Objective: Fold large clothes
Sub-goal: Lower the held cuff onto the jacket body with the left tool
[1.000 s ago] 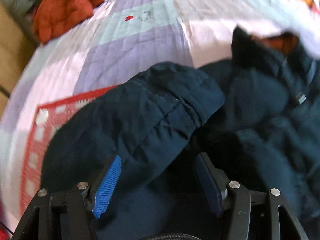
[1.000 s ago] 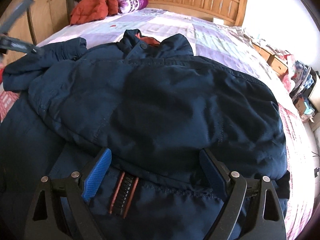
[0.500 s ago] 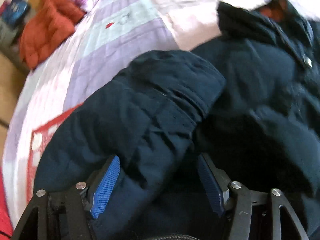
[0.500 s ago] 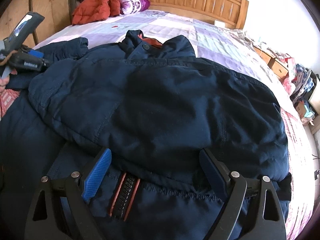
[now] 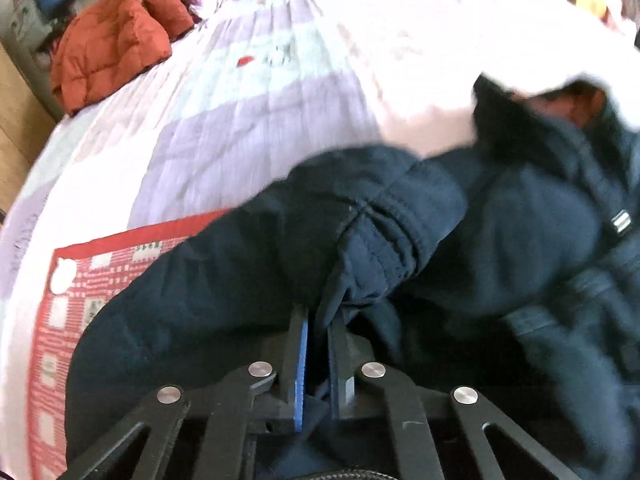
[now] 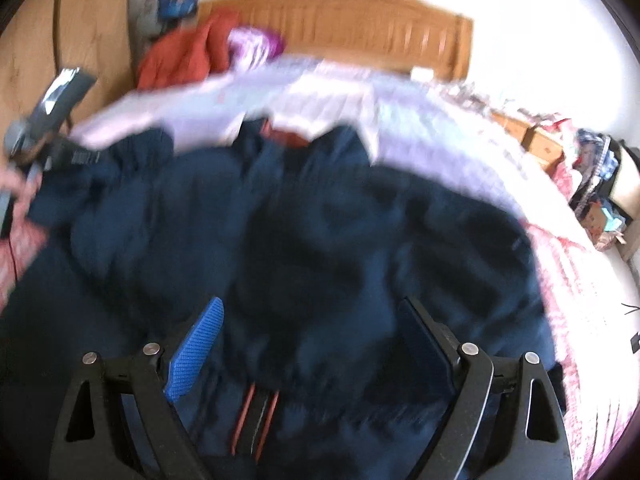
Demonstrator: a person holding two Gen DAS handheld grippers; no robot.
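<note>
- Your left gripper [image 5: 316,344] has its fingers pressed together on a pinch of the navy jacket [image 6: 320,248] at the sleeve [image 5: 360,220], just behind the cuff; that grab looks made.
- Your right gripper [image 6: 312,344] is spread wide above the jacket's hem and holds nothing.
- The jacket lies across the bed [image 5: 240,120], collar toward the headboard [image 6: 340,28], sleeve near the bed's left edge.
- Judging from this, the sleeve is not yet laid across the body; the body folds are left too.
- The orange coat [image 5: 116,44] sits bunched at the head-end corner.
</note>
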